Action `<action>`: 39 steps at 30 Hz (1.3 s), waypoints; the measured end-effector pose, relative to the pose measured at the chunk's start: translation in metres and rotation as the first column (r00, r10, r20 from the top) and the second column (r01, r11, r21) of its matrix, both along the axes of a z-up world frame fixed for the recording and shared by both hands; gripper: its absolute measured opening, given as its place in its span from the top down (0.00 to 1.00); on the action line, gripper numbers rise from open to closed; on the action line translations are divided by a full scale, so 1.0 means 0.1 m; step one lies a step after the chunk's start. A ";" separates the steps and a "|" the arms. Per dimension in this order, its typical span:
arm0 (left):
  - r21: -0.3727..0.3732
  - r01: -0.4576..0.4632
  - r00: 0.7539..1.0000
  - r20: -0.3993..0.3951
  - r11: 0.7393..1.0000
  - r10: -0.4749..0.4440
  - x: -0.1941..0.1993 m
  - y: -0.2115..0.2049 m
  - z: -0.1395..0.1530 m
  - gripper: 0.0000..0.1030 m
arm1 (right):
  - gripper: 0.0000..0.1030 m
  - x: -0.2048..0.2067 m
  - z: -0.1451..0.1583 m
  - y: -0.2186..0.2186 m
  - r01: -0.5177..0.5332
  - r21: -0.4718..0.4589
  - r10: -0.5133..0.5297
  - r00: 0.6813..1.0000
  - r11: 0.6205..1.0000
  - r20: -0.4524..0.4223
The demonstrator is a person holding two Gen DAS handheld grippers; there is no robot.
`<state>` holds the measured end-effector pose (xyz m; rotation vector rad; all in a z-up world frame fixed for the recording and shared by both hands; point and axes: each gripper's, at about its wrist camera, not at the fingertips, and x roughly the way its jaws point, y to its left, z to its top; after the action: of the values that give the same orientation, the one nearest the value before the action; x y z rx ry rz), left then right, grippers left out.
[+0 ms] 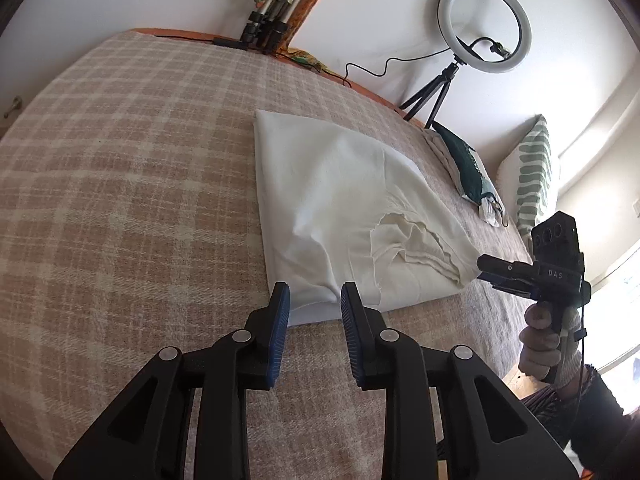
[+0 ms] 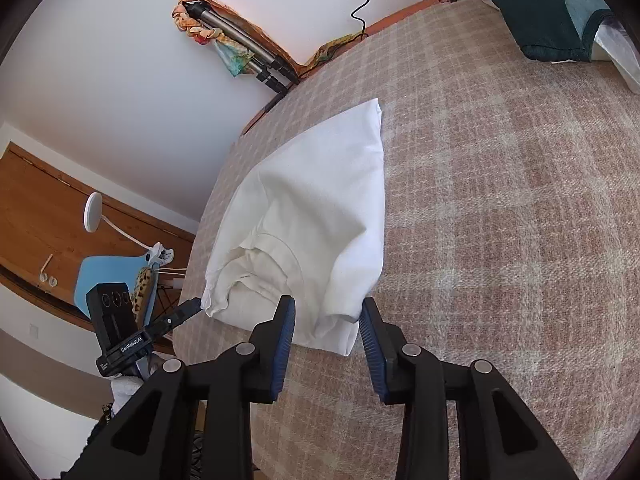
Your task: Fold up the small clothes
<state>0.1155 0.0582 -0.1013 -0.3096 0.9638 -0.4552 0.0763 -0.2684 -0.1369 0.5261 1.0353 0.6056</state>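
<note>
White folded cotton shirt (image 1: 340, 208): near bed's (image 1: 120, 180) front edge.
Left gripper (image 1: 314, 300): parted, holding nothing.
Right gripper (image 2: 328, 316): parted around shirt's corner, not pressing.

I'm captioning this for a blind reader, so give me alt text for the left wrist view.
A folded white garment lies on a beige plaid bedspread, its near corner between the open blue-padded fingers of the left gripper. The right gripper, held in a hand, meets the garment's right corner. A ring light stands by the white wall behind.
</note>
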 end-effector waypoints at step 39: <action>0.224 0.049 0.980 0.178 0.973 -0.091 -0.05 -0.21 0.38 0.94 | 0.80 -0.20 0.46 0.23 -0.012 -0.237 0.057 0.982 0.971 0.181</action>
<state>0.1101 0.0373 -0.0635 -0.0318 0.8331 -0.4302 0.0565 -0.2457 -0.0913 0.2376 0.9237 0.5431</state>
